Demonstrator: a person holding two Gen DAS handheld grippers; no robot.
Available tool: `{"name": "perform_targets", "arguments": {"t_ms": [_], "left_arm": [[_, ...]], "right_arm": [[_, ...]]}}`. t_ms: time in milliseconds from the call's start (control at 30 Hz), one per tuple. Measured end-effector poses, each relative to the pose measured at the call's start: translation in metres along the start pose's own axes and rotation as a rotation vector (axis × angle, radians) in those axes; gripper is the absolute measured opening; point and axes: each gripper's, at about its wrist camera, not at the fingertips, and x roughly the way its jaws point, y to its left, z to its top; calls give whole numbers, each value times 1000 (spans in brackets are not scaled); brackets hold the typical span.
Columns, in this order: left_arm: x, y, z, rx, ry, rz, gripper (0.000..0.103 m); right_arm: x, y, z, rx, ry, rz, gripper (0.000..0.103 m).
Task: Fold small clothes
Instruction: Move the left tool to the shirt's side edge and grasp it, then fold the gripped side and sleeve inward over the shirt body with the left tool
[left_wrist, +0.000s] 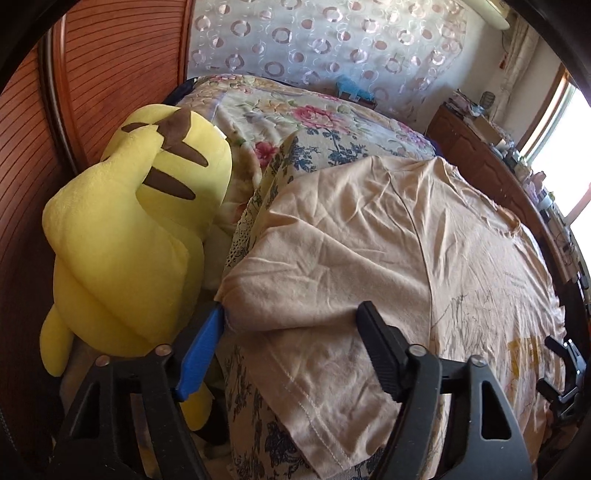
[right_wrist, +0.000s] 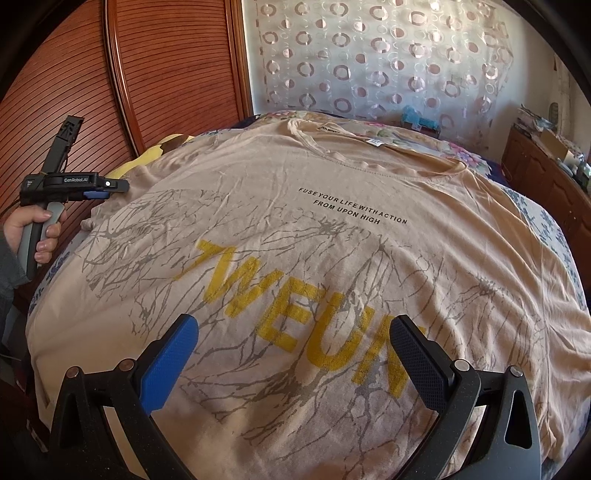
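Observation:
A beige T-shirt (right_wrist: 332, 236) with yellow letters and grey branch print lies spread flat, front up, on the bed. Its left sleeve (left_wrist: 332, 236) fills the left wrist view. My left gripper (left_wrist: 291, 317) is open, jaws wide, straddling the sleeve's end; the blue finger (left_wrist: 201, 354) sits at the sleeve's tip. It also shows in the right wrist view (right_wrist: 107, 188), held in a hand at the shirt's left edge. My right gripper (right_wrist: 295, 343) is open and empty, hovering just above the shirt's lower chest print. It also shows at the right edge of the left wrist view (left_wrist: 565, 373).
A floral bedspread (left_wrist: 332, 133) covers the bed. A big yellow plush toy (left_wrist: 140, 229) lies along the bed's left side against a wooden slatted wardrobe (right_wrist: 166, 66). A wooden dresser (right_wrist: 550, 173) with clutter stands at the right. A patterned curtain (right_wrist: 388, 55) hangs behind.

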Motion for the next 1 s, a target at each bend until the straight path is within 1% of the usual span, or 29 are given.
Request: {"name": "perform_targets", "arguments": {"t_ms": [67,133,167,200,233,267,333,367,400,500,600,733,933,967,1000], "left_arm": [[0,-3,2,24,-6,9,60],[-2,-6,4,48,-16,3,41],[-3,-8,5,59,-21,12,37],[-5,-10,6,72,-28,31,30],[-7,-12,6,90,-36,56,25],[-10,-14,6,110,-42,79,25],[-14,-17,6,131,-52,88,16],[-16,-19,6,143,-60,97,15],[-19,-22,6,157,-71,109,12],[-28,-30,8,182,-103,124,11],[-41,-43,14,208,-140,118,10],[-55,-74,21,263,-168,83,10],[-65,-135,29,372,-180,23,10],[-66,-143,29,383,-184,14,11],[-68,-152,28,398,-189,-3,15]], "right_arm": [[0,-1,-1,9,-4,3,103],[-2,-4,-2,16,-5,5,103],[-3,-5,-2,18,-4,3,103],[-3,-6,-3,17,-4,3,103],[-3,-5,-3,17,-5,-1,103],[-4,-5,-4,16,-6,-4,103],[-5,-4,-4,14,-6,-5,103],[-5,-4,-4,14,-6,-4,103],[-5,-5,-4,15,-6,-3,103],[-6,-5,-4,17,-5,-2,103],[-6,-6,-4,16,-5,-3,103],[-7,-5,-4,13,-2,-5,103],[-7,-4,-4,11,0,-8,103],[-7,-4,-4,11,0,-8,103],[-7,-4,-4,11,-1,-8,103]]}}
